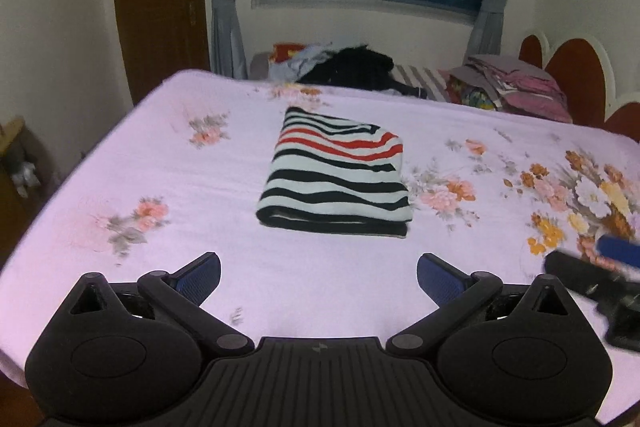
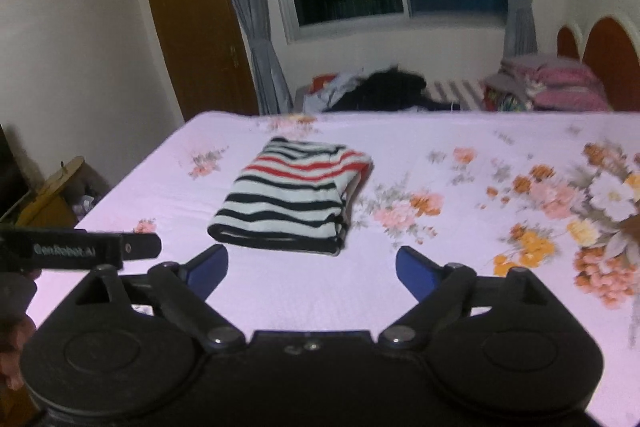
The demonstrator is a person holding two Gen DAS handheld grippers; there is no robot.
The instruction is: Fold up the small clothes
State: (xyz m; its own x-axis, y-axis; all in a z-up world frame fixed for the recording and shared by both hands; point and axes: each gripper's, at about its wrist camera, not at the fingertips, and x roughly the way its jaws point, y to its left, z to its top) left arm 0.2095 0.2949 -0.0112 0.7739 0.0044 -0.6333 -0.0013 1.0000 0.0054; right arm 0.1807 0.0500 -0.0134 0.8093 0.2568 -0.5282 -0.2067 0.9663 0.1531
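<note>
the striped garment (image 1: 334, 173) lies flat on the floral bedsheet (image 1: 160, 155), straight ahead of both pairs of fingers and clear of them, with bare sheet between its near edge and the blue pads. it already reads as a compact rectangle: a thick black-edged fold faces the fingers, and the red stripes sit toward the far end.

the left gripper (image 1: 319, 277) has its 2 fingers spread wide and holds nothing; the garment sits centred beyond the gap between them. the right gripper (image 2: 312, 269) is likewise spread and empty, with the garment ahead and slightly toward its left finger. in the left wrist view the right tool shows blurred off the right finger's outer side, near the flowers.

judging by the shape, folding on this piece looks nearly or fully done — the step in hand is probably a last check or tidy, or a move to another item (a heap of clothes (image 1: 348, 69) lies beyond the far edge of the sheet).

to do it well:
- in the right wrist view the side nearest the right finger shows loose layers gaping open; if tidying, press or tuck that side rather than lifting the whole stack.
- come in low and level, so a pad does not snag the top layer and drag it askew.
- if carrying it off, pinch through all layers at the thick near fold — 1 gripper toward each corner.
</note>
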